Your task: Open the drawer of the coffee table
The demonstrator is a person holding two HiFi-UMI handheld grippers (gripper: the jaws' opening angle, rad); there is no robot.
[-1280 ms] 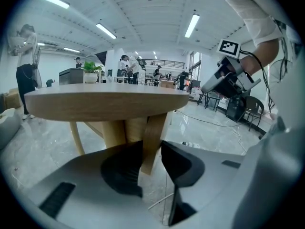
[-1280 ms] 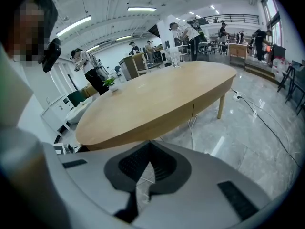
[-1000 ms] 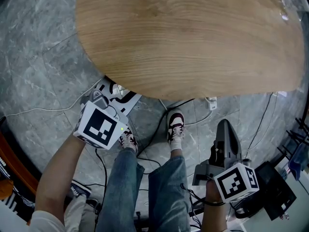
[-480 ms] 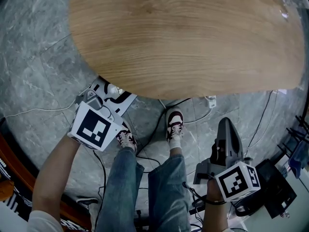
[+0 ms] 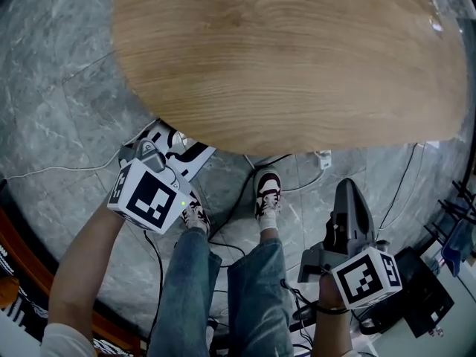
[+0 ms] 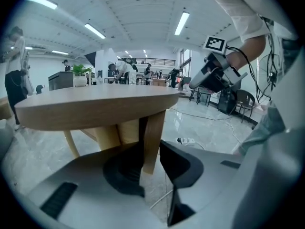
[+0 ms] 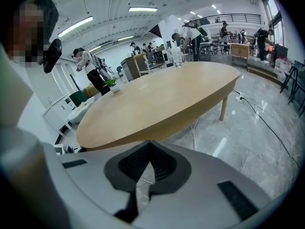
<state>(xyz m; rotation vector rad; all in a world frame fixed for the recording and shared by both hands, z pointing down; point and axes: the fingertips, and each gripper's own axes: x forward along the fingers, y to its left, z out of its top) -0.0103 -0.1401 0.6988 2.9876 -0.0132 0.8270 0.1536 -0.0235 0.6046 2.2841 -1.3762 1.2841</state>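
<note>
Wooden oval coffee table, long axis left to right

The head view looks steeply down from well above onto the oval wooden bench and the grey floor in front of it. The left gripper view sits low and close, looking in under the bench rim at a leg. The right gripper view sits higher, facing across the bench top into the hall. All three share the bench.
</note>
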